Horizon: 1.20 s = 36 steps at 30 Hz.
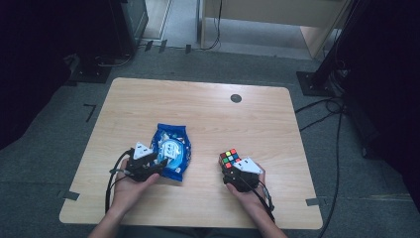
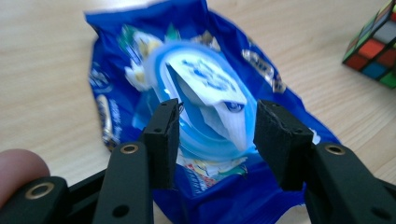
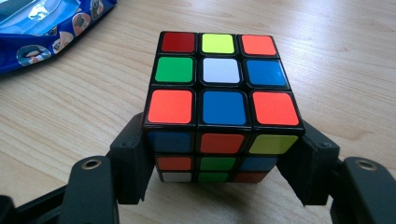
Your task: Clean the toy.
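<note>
A blue wipes pack (image 1: 172, 151) lies flat on the wooden table (image 1: 208, 109), left of centre. Its white flap (image 2: 210, 88) is lifted over a pale blue oval lid. My left gripper (image 2: 217, 121) is open, one jaw on each side of that flap, low over the pack's near end (image 1: 157, 163). A scrambled colour cube (image 3: 222, 74) sits on the table at the right. My right gripper (image 3: 219, 158) is shut on it, jaws pressed against its lower left and right sides. The cube (image 1: 229, 158) stays on the wood.
The cube (image 2: 376, 51) lies to the right of the pack, with a stretch of bare wood between them. A dark round plug (image 1: 236, 98) sits in the table's far side. Cables (image 1: 327, 109) run over the floor at the right.
</note>
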Motion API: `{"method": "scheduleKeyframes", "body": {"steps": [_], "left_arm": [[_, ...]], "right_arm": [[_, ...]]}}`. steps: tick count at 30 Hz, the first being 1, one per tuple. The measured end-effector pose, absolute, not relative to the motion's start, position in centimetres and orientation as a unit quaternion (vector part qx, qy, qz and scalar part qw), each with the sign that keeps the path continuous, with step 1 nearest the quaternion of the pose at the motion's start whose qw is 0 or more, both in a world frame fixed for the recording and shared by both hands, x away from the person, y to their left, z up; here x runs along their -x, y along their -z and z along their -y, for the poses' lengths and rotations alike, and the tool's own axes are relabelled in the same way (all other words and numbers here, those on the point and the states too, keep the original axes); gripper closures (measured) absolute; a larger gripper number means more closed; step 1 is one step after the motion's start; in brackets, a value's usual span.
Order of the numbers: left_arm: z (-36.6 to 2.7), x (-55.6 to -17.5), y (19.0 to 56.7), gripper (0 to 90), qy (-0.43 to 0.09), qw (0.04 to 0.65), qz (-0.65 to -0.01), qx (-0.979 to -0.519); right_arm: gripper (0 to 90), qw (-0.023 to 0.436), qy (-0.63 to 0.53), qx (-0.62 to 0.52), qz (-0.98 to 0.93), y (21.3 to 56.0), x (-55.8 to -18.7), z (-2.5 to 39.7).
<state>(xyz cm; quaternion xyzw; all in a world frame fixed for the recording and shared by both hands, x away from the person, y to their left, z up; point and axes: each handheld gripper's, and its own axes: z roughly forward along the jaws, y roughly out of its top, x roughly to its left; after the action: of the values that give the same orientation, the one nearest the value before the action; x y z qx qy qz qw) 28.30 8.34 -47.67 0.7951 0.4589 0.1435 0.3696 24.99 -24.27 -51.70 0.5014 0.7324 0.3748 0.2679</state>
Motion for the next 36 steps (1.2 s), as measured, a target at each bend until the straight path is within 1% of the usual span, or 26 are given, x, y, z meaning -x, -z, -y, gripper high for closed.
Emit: {"method": "scheduleKeyframes", "body": {"steps": [3,4,5,6,8,9,12,14,16,17,19,21,22,23,26,30,31,33,36], "left_arm": [[-7.9,-28.2,47.8,57.1,-0.146,0.358,-0.451,-0.804],[-7.7,-28.2,47.8,57.1,-0.145,0.354,-0.443,-0.811],[-7.3,-28.2,47.9,65.5,-0.151,0.345,-0.437,-0.817],[-7.1,-28.2,47.9,69.3,-0.152,0.345,-0.433,-0.819],[-6.9,-28.2,48.0,75.4,-0.153,0.340,-0.428,-0.823],[-6.7,-28.2,48.1,75.4,-0.157,0.334,-0.424,-0.827],[-6.6,-28.3,48.4,84.6,-0.164,0.329,-0.424,-0.828],[-7.0,-28.5,48.3,90.0,-0.155,0.341,-0.432,-0.820],[-7.3,-28.5,48.1,90.0,-0.154,0.355,-0.429,-0.816],[-7.6,-28.5,47.6,90.0,-0.165,0.370,-0.426,-0.809],[-7.7,-28.5,47.3,90.0,-0.169,0.377,-0.424,-0.806],[-8.1,-28.7,45.8,90.0,-0.194,0.405,-0.423,-0.787],[-8.1,-28.7,45.8,90.0,-0.194,0.405,-0.423,-0.787],[-8.4,-29.0,44.7,90.0,-0.210,0.423,-0.426,-0.772],[-8.7,-29.3,43.6,90.0,-0.220,0.439,-0.421,-0.763],[-9.4,-29.6,41.8,90.0,-0.238,0.482,-0.408,-0.738],[-9.8,-29.5,41.3,90.0,-0.250,0.498,-0.399,-0.728],[-10.2,-29.5,41.2,90.0,-0.275,0.505,-0.401,-0.713],[-10.7,-29.8,41.3,90.0,-0.268,0.521,-0.407,-0.701]], "right_arm": [[34.4,0.268,-0.375,-0.501,-0.732,51.7,-25.0,24.3],[34.5,0.268,-0.375,-0.501,-0.732,51.7,-25.0,24.3],[34.5,0.267,-0.375,-0.501,-0.732,51.7,-25.0,24.3],[34.5,0.267,-0.375,-0.502,-0.732,51.7,-25.0,24.3],[34.4,0.268,-0.375,-0.501,-0.733,51.7,-25.0,24.3],[34.4,0.268,-0.375,-0.501,-0.733,51.7,-25.0,24.3],[34.4,0.269,-0.374,-0.499,-0.734,51.7,-25.0,24.2],[34.4,0.269,-0.374,-0.499,-0.734,51.7,-25.0,24.2],[34.4,0.269,-0.374,-0.499,-0.734,51.7,-25.0,24.2],[34.4,0.269,-0.374,-0.499,-0.734,51.7,-25.0,24.2],[34.4,0.269,-0.374,-0.499,-0.734,51.7,-25.0,24.2],[34.4,0.269,-0.375,-0.499,-0.733,51.7,-25.0,24.2],[34.4,0.269,-0.374,-0.500,-0.733,51.7,-25.0,24.2],[34.4,0.270,-0.374,-0.500,-0.733,51.7,-25.0,24.2],[34.4,0.270,-0.374,-0.499,-0.733,51.7,-25.0,24.2],[34.4,0.270,-0.375,-0.499,-0.733,51.7,-25.0,24.2],[34.4,0.270,-0.375,-0.499,-0.733,51.7,-25.0,24.2],[34.4,0.271,-0.374,-0.498,-0.734,51.7,-25.0,24.2],[34.4,0.272,-0.374,-0.497,-0.734,51.8,-25.0,24.2]]}}
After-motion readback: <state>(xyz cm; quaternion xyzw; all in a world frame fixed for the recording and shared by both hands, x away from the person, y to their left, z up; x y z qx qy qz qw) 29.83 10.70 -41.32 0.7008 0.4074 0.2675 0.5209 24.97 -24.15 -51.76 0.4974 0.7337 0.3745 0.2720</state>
